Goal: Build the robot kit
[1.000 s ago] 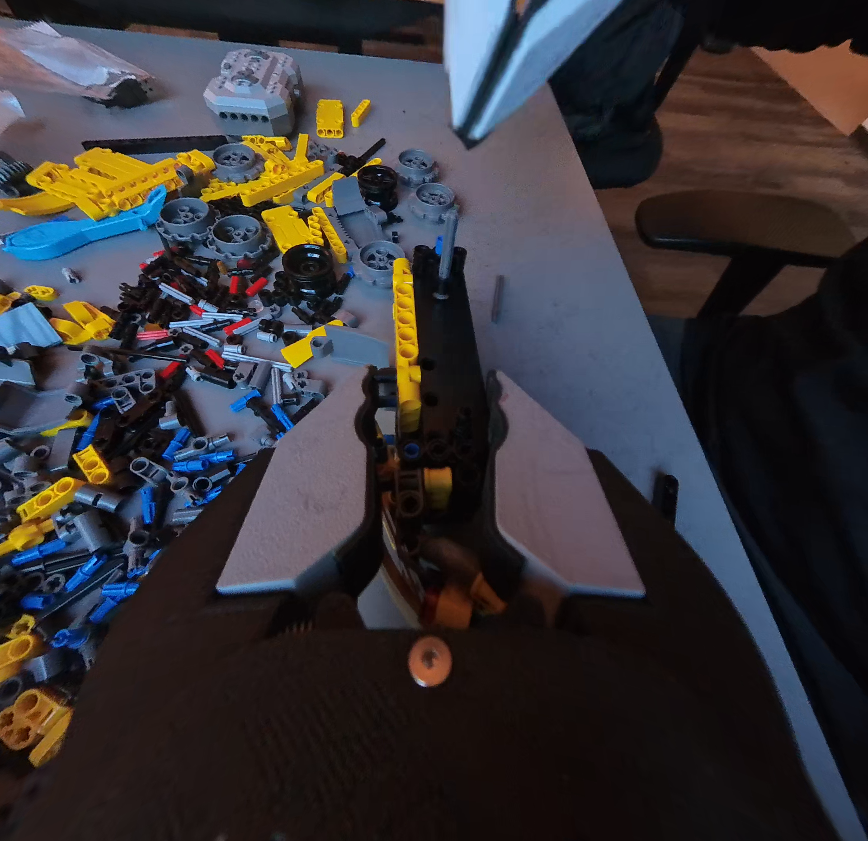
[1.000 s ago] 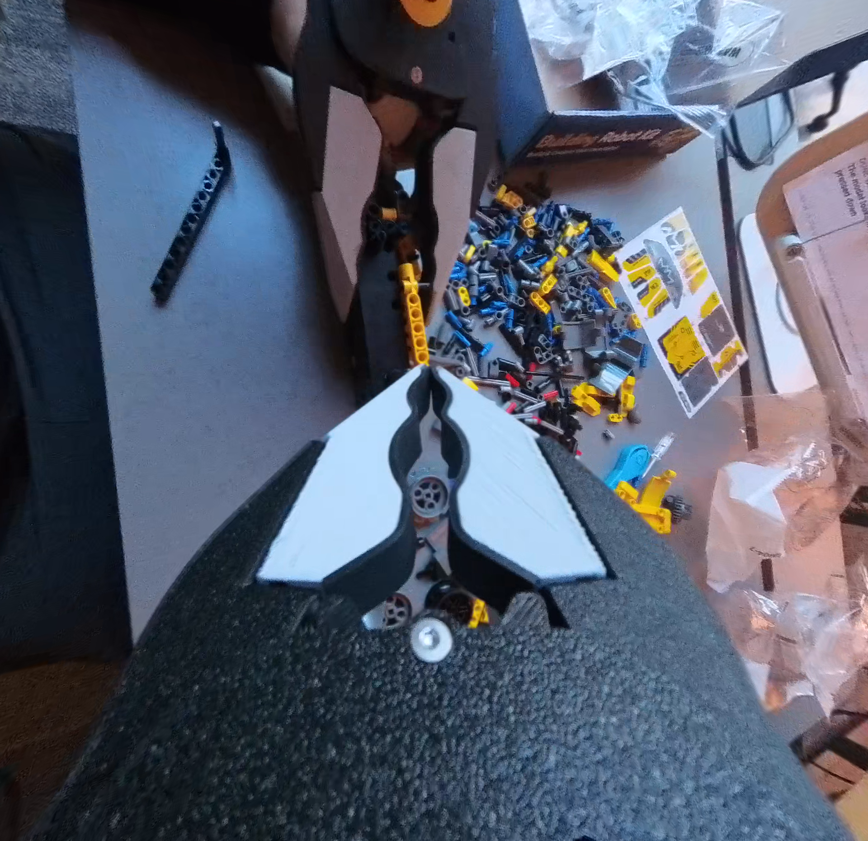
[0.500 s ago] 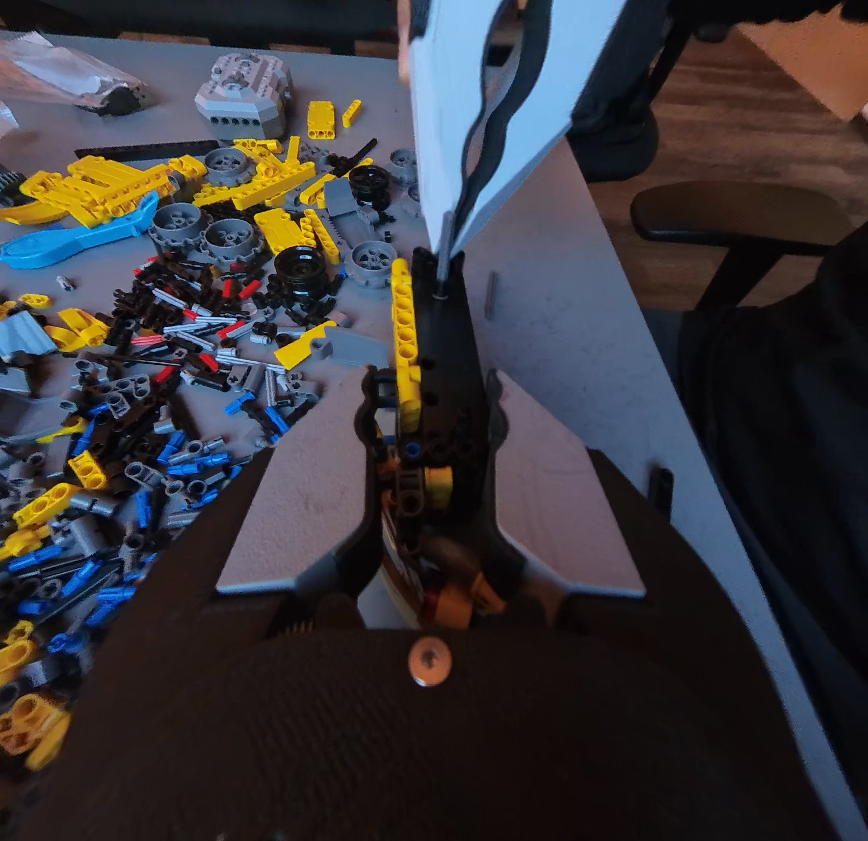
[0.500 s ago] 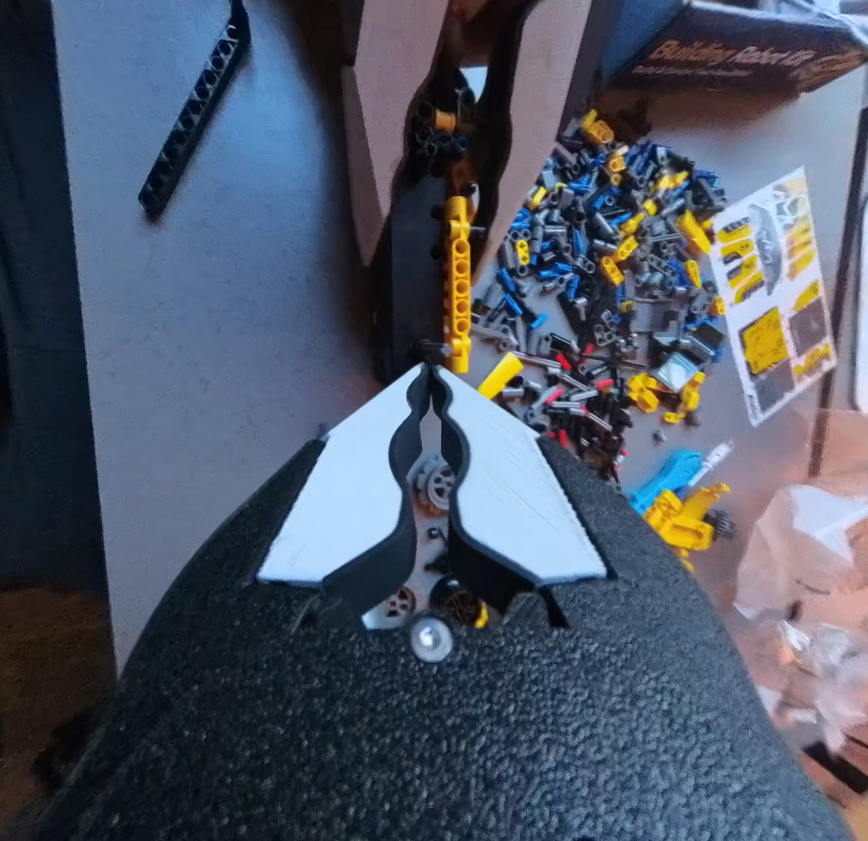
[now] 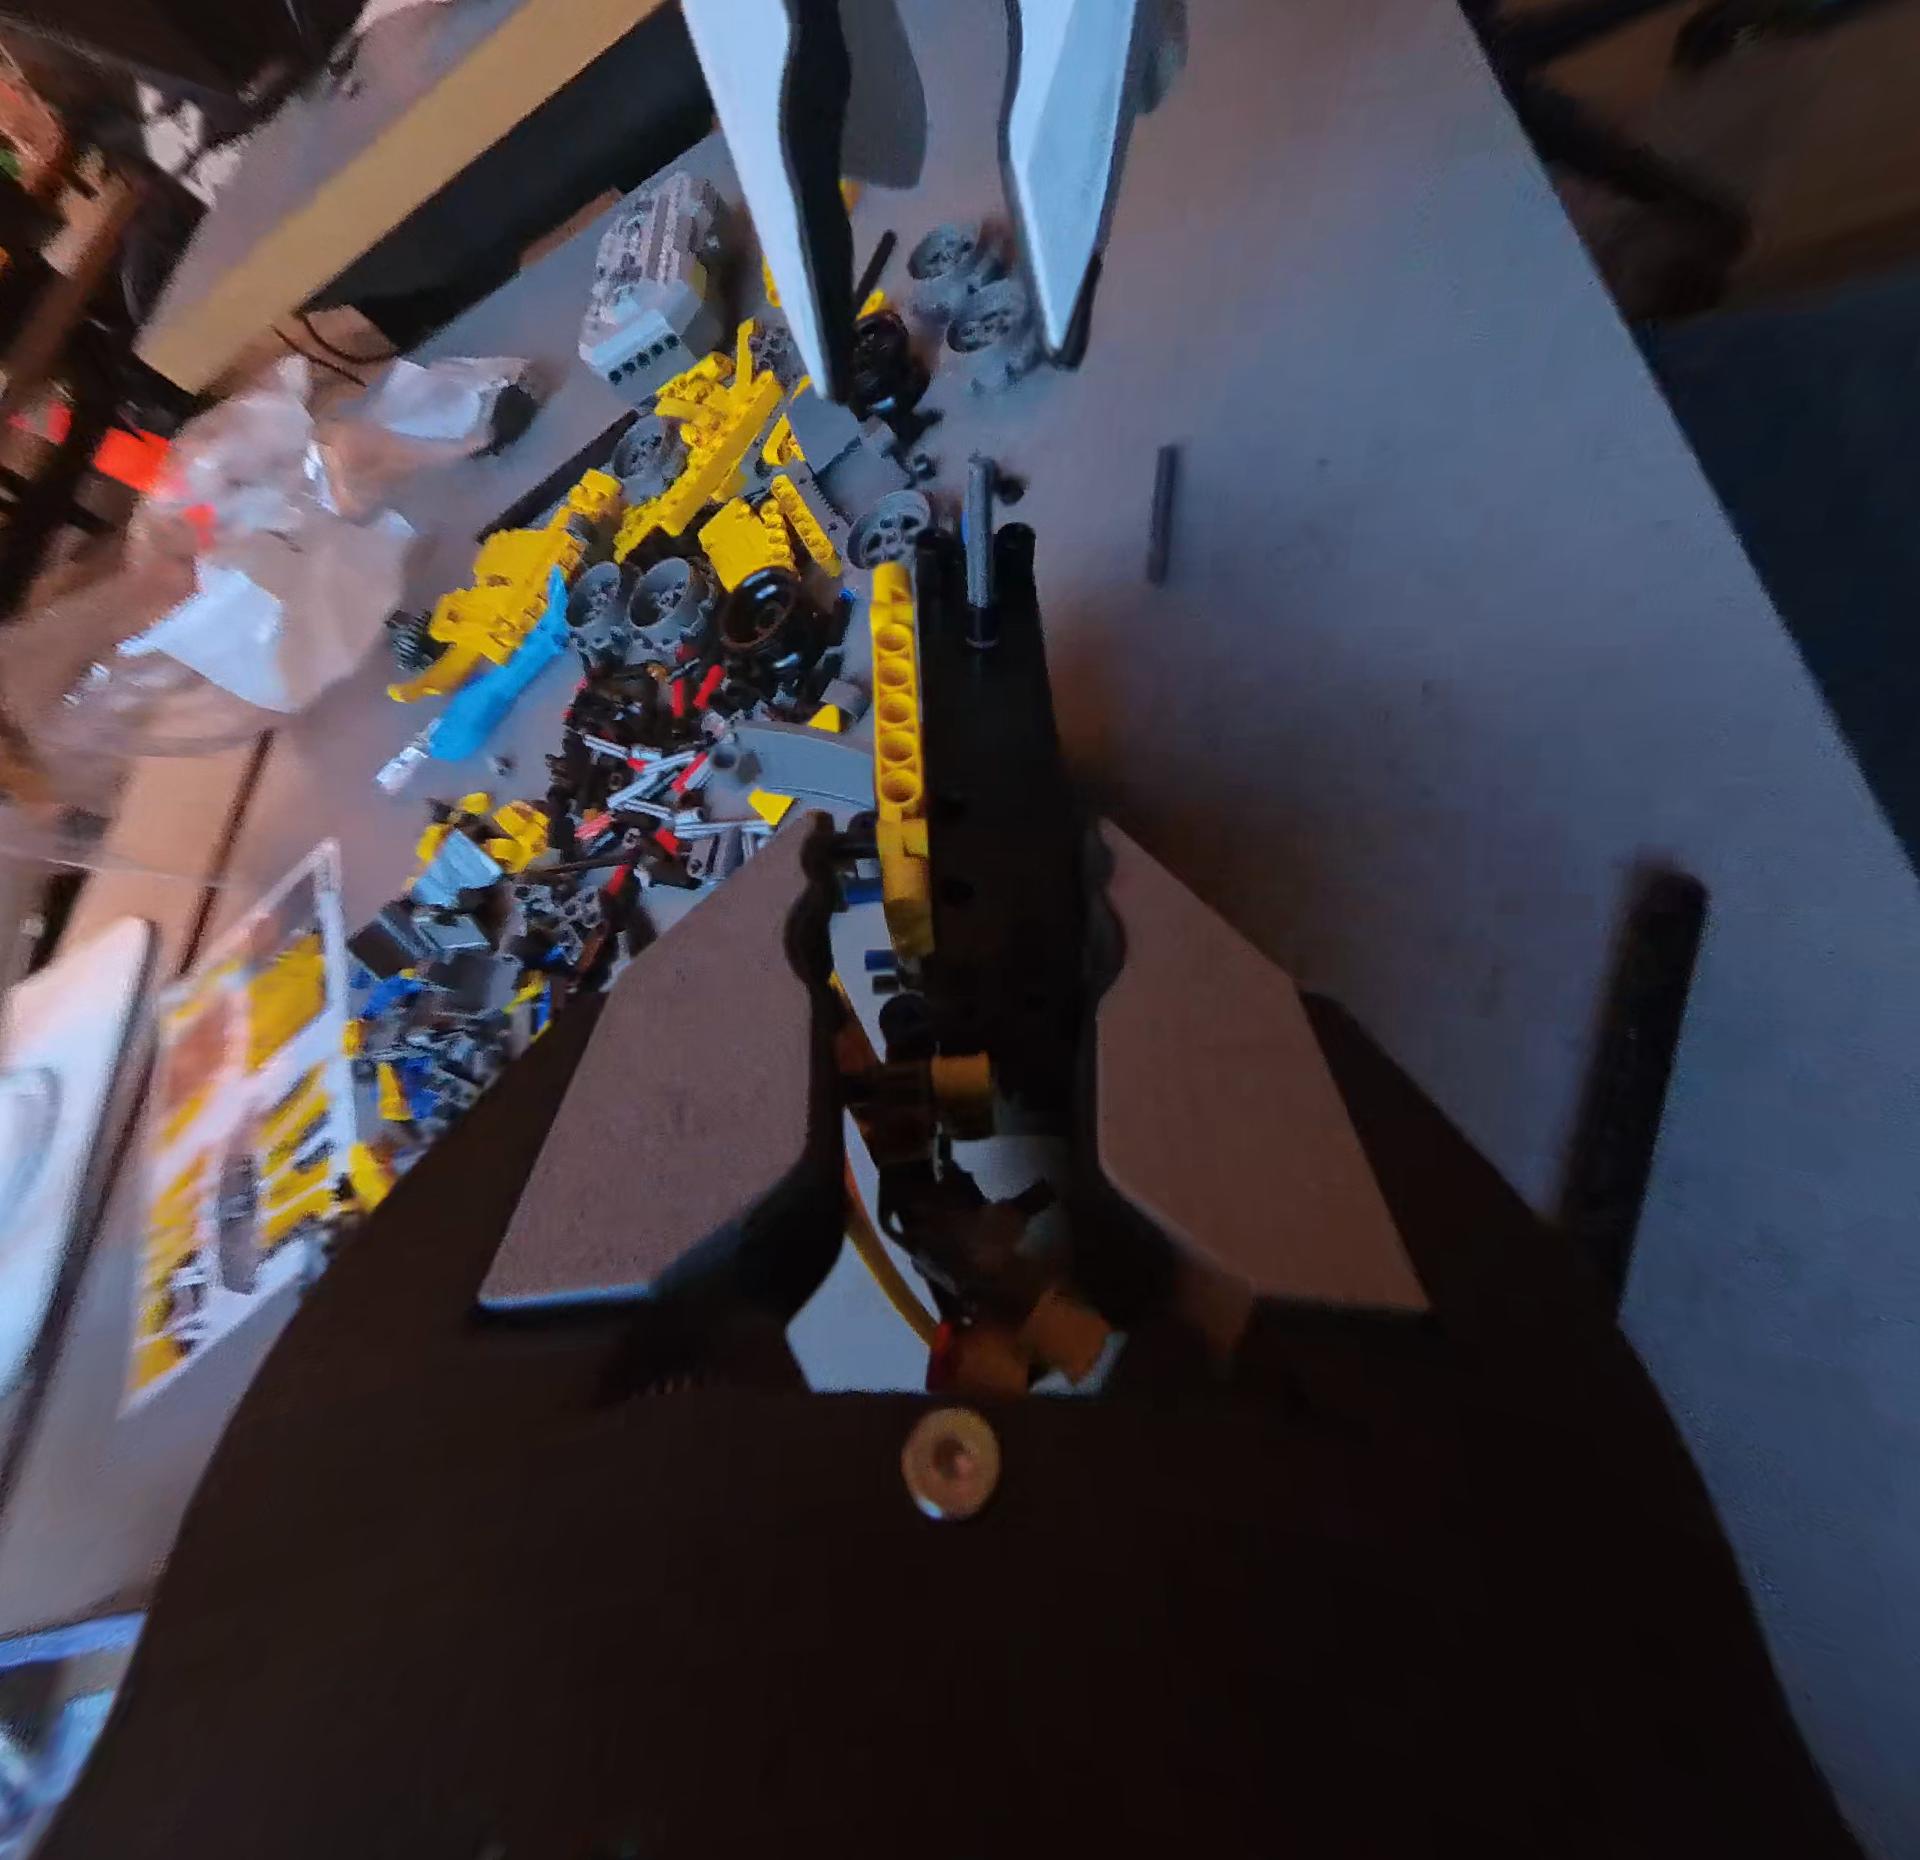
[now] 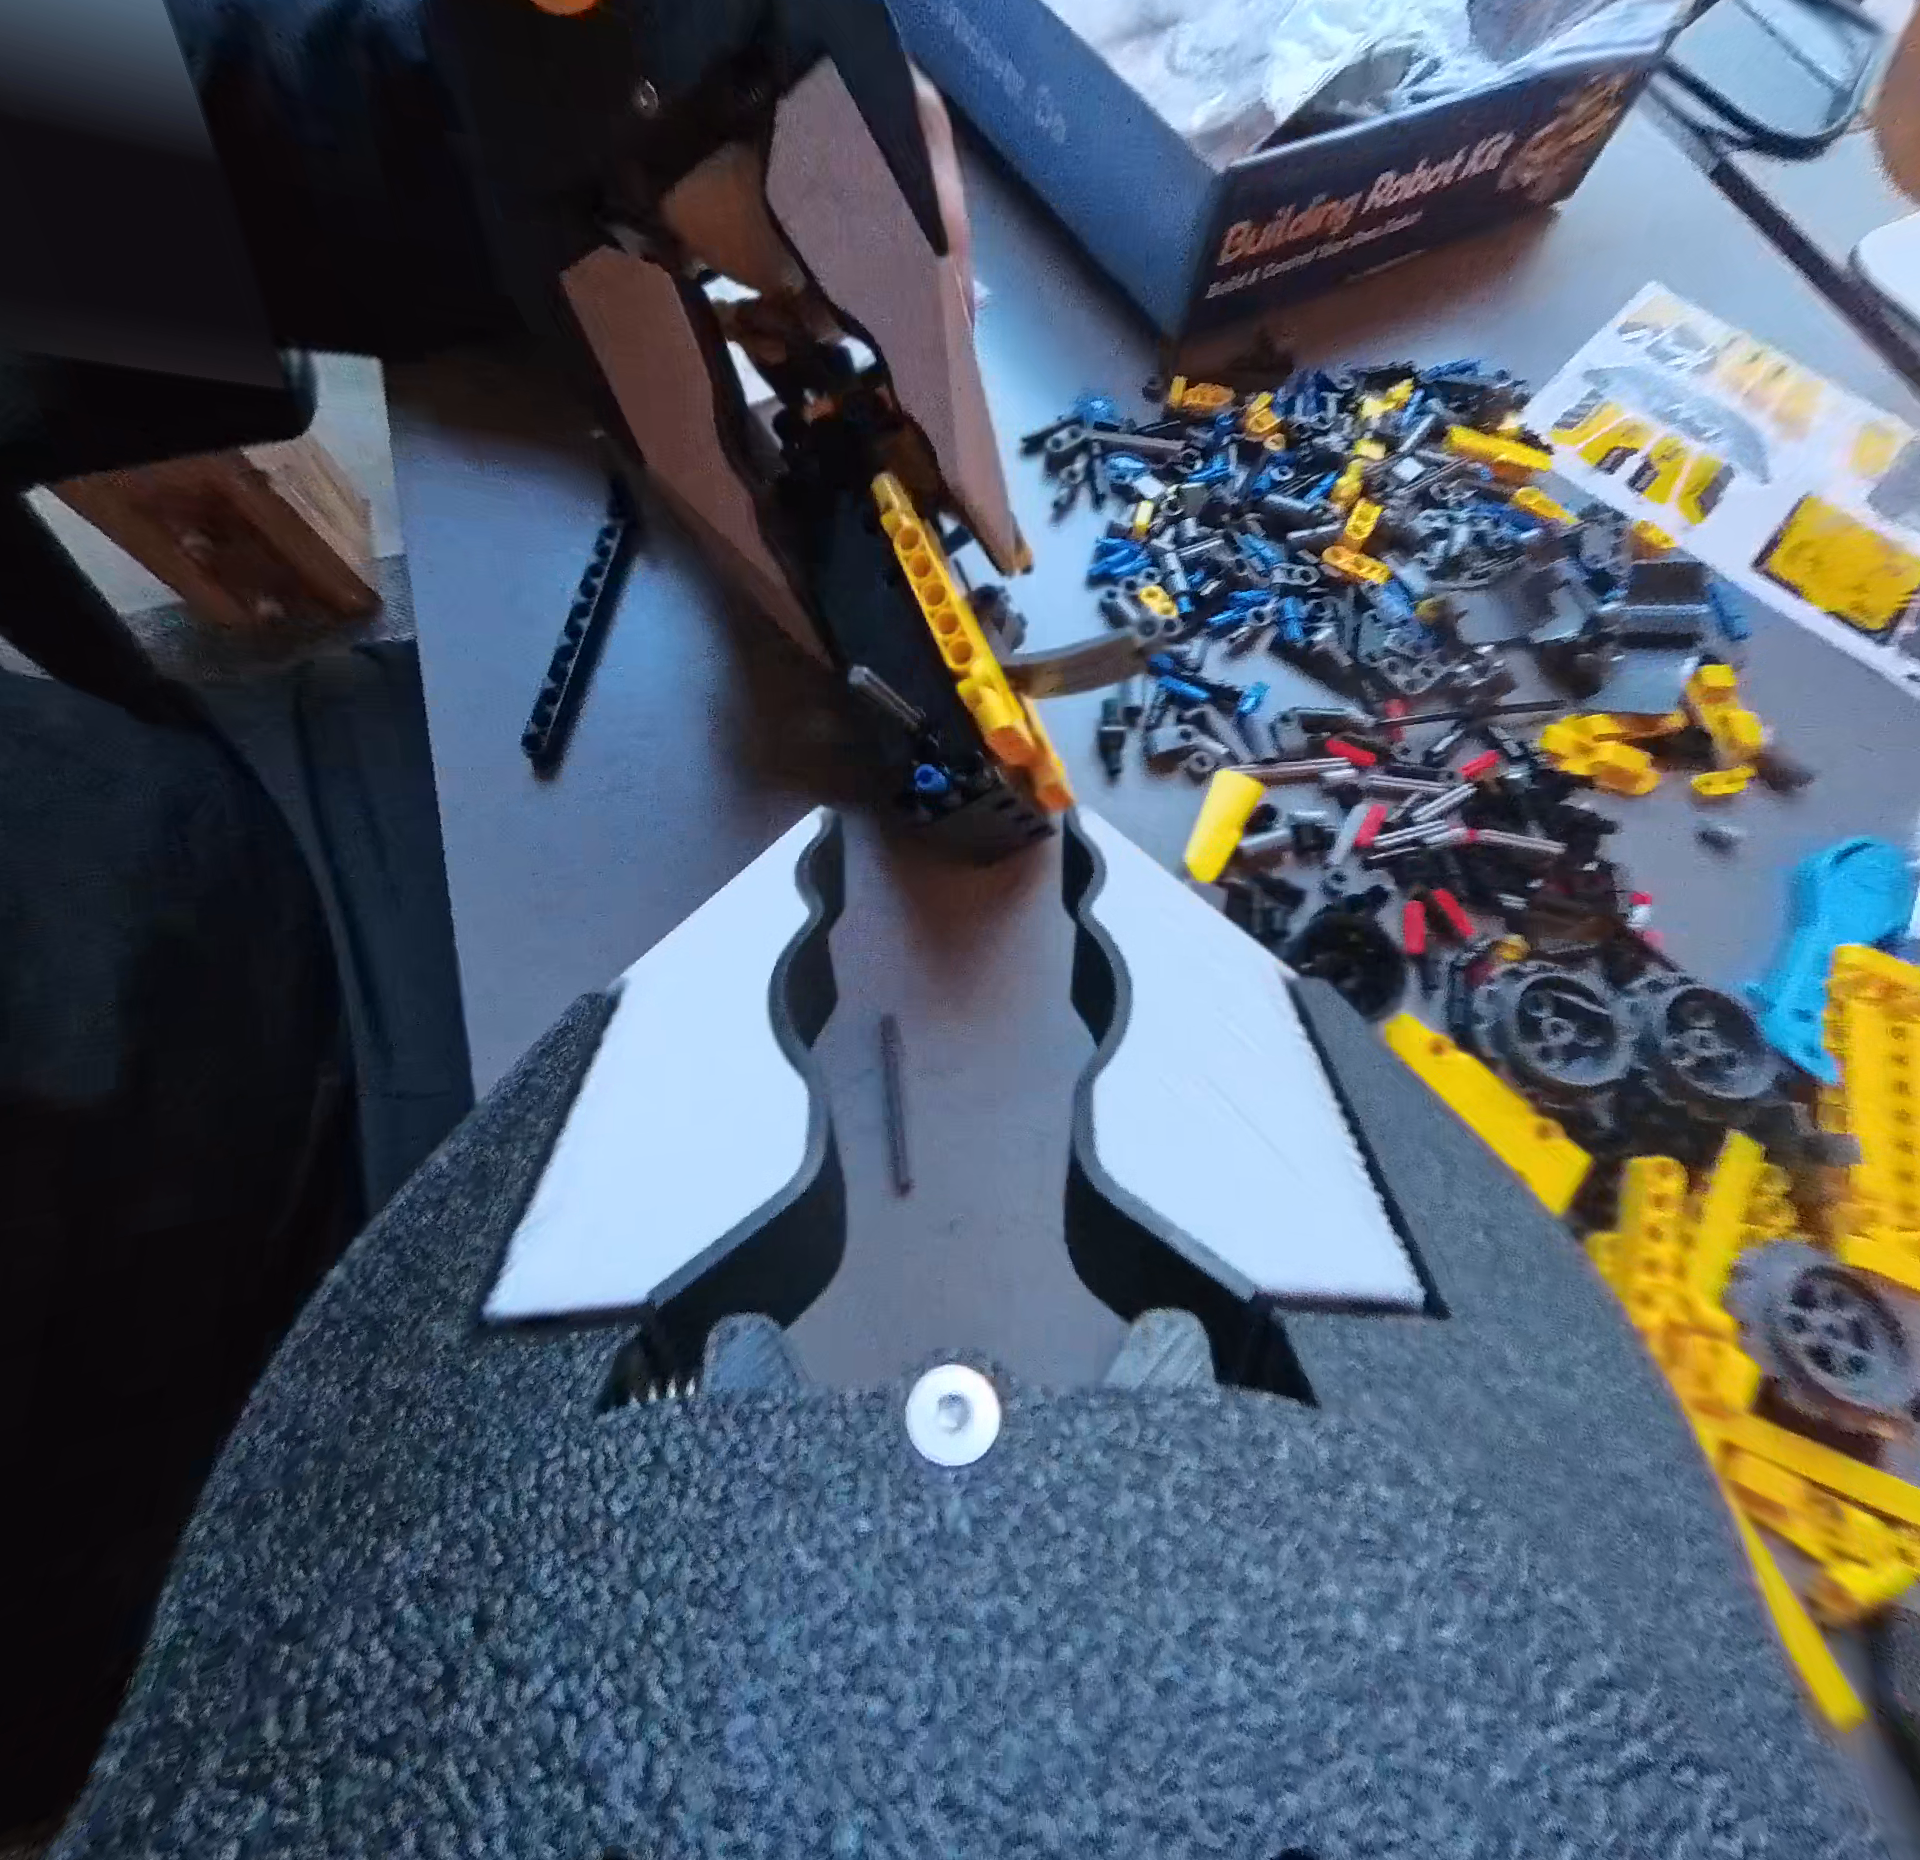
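While left gripper (image 5: pixel 956 875) pinches black-and-yellow brick assembly (image 5: pixel 971 771), right gripper (image 6: pixel 951 854), jaws spread and empty, best stays square to its grey axle (image 5: pixel 977 553)

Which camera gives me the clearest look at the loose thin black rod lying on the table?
Right wrist view: the black rod lies whole and close between its open jaws. Left wrist view shows the same rod farther off and smaller, right of the black and yellow assembly.

Both wrist views look down close, facing each other, sharing the brick pile (image 5: pixel 665 688)
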Demonstrator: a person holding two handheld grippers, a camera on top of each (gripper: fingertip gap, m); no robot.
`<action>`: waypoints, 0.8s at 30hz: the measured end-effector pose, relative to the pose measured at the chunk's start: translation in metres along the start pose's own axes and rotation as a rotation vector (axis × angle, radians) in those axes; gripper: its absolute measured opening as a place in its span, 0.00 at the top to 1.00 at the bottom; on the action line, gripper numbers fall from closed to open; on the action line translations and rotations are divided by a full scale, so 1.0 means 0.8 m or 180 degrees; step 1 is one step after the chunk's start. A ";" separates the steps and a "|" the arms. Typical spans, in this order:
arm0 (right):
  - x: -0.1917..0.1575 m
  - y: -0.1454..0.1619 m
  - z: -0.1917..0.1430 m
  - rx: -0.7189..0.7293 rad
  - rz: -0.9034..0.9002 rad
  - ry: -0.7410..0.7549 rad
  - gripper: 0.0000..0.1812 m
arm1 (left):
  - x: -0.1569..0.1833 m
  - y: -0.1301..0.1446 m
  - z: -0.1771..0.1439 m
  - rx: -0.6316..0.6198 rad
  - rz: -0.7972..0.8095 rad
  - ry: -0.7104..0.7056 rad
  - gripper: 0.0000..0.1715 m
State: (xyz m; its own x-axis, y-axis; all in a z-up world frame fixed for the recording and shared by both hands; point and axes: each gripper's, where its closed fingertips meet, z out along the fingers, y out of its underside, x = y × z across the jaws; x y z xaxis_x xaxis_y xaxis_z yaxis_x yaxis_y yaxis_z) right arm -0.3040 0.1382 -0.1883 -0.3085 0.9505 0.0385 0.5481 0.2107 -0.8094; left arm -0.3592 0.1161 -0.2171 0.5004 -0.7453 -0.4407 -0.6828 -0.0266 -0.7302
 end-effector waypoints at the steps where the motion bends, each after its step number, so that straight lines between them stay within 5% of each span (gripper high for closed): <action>1: -0.005 0.006 0.006 -0.0013 -0.0020 -0.0003 0.76 | 0.003 -0.001 -0.001 -0.0013 0.0136 -0.0052 0.75; 9: -0.031 0.030 0.046 -0.0070 -0.0397 0.0076 0.73 | 0.029 -0.003 0.003 -0.0325 0.0791 -0.0189 0.71; 24: -0.034 0.049 0.042 -0.0096 -0.0427 0.0051 0.66 | 0.029 0.019 -0.021 -0.0450 -0.0747 -0.0031 0.52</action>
State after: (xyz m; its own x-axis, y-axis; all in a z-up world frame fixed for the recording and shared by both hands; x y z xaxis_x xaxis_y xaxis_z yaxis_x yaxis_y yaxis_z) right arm -0.3007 0.1130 -0.2409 -0.3683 0.9167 0.1548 0.5260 0.3427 -0.7783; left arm -0.3669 0.0877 -0.2296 0.6583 -0.7013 -0.2735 -0.6147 -0.2912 -0.7330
